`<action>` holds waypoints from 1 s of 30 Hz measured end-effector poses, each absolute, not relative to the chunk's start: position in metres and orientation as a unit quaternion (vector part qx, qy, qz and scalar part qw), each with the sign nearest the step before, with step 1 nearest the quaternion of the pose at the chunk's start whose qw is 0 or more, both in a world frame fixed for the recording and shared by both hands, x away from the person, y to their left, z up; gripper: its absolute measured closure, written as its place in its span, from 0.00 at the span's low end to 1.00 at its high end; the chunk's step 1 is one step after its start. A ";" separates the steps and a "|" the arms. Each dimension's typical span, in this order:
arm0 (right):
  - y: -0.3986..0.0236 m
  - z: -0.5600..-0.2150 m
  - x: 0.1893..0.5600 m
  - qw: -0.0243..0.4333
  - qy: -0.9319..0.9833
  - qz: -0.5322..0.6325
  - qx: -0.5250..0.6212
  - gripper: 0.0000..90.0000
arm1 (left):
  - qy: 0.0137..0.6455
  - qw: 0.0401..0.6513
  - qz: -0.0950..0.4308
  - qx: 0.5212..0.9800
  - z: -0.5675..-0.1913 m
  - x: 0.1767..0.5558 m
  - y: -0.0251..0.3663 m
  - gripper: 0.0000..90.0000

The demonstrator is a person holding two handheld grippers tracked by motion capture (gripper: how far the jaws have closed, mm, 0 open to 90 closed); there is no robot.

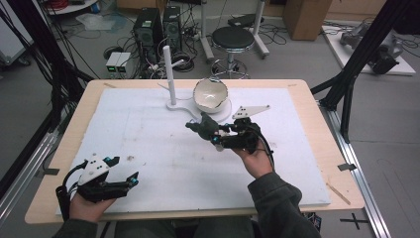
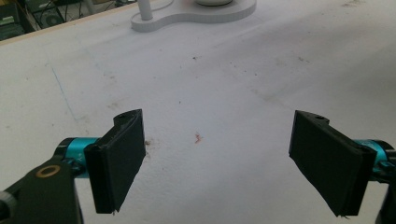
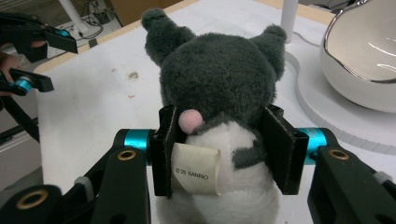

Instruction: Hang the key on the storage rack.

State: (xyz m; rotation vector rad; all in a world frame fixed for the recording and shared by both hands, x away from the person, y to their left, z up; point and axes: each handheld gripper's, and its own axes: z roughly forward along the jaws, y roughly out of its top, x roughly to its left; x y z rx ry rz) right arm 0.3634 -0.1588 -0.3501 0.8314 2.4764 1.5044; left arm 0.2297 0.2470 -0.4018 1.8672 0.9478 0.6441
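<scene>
Looking down from the high view: the right gripper [image 1: 216,133] holds a grey plush toy [image 1: 204,126] lifted off the white tabletop [image 1: 148,148], just in front of a white bowl [image 1: 210,94] that sits tilted on a white stand [image 1: 195,106] with an upright post [image 1: 169,74]. The right hand [image 1: 257,161] reaches forward from the near edge, forearm angled toward the stand, gripper roughly level. The left gripper [image 1: 125,171] rests low near the front left corner of the tabletop, well apart from the toy, hand under it.

Left gripper view: both black fingers [image 2: 119,161] stand wide apart over bare, slightly stained tabletop; nothing between them. The stand's base is at the far top edge.

Right gripper view: fingers [image 3: 164,149] clamped on the toy's [image 3: 219,84] body from either side, just below the head; it faces away, pink tail and paper tag toward the camera. The bowl [image 3: 359,65] is near, at upper right.

Judgement: pickup is done, the toy is secure and airborne. Left to do, most likely, is carrying it the short way to the bowl and letting go. The left hand looks idle.
</scene>
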 end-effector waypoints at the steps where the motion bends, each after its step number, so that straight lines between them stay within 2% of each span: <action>1: -0.158 -0.349 0.364 0.063 0.819 0.499 0.276 0.57 | 0.385 0.458 0.261 0.758 -0.402 0.230 0.247 0.21; 30: -0.145 -0.327 0.377 0.062 0.821 0.505 0.259 0.57 | 0.386 0.458 0.262 0.757 -0.402 0.230 0.247 0.21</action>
